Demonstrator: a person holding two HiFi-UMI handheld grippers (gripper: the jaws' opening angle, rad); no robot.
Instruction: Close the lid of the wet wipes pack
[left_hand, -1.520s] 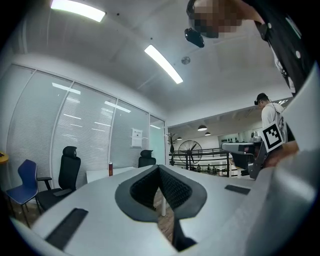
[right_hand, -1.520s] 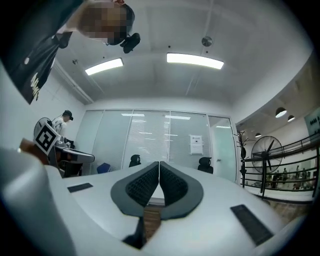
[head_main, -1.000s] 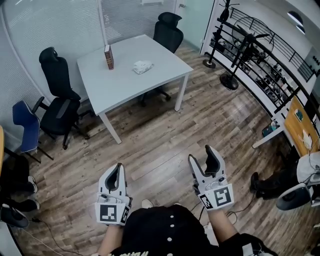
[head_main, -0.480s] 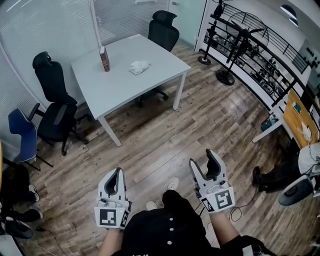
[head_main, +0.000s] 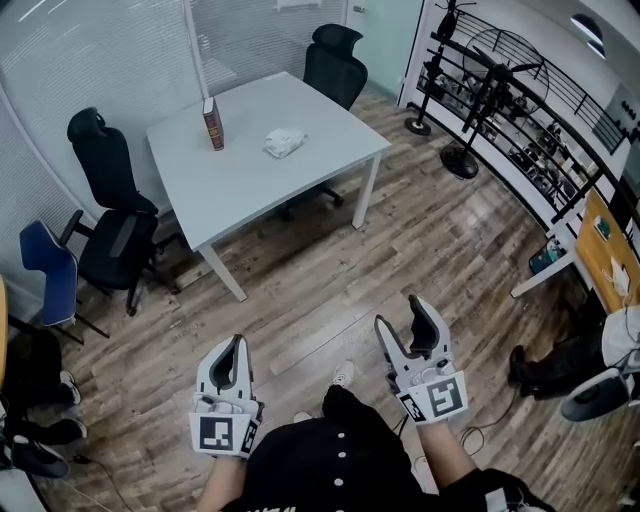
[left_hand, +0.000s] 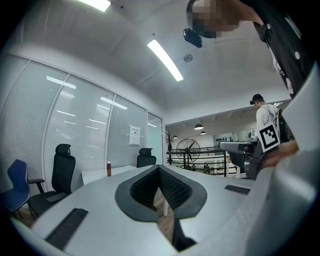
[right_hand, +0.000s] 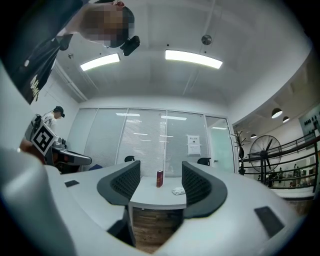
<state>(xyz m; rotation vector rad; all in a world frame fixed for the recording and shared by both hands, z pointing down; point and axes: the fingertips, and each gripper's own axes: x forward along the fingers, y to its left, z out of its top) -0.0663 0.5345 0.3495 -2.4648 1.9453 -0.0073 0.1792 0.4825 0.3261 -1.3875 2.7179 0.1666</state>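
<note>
1. Approach: the crumpled white wet wipes pack lies on the pale square counter, well apart from the person.
2. Left gripper fingers together, empty; right gripper fingers apart, empty.
3. Next calls for walking closer.

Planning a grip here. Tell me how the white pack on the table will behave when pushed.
The pack looks crumpled and soft, so it will probably give under pressure rather than stay stiff. It lies flat on the smooth table, so it is unlikely to tip but may slide.
</note>
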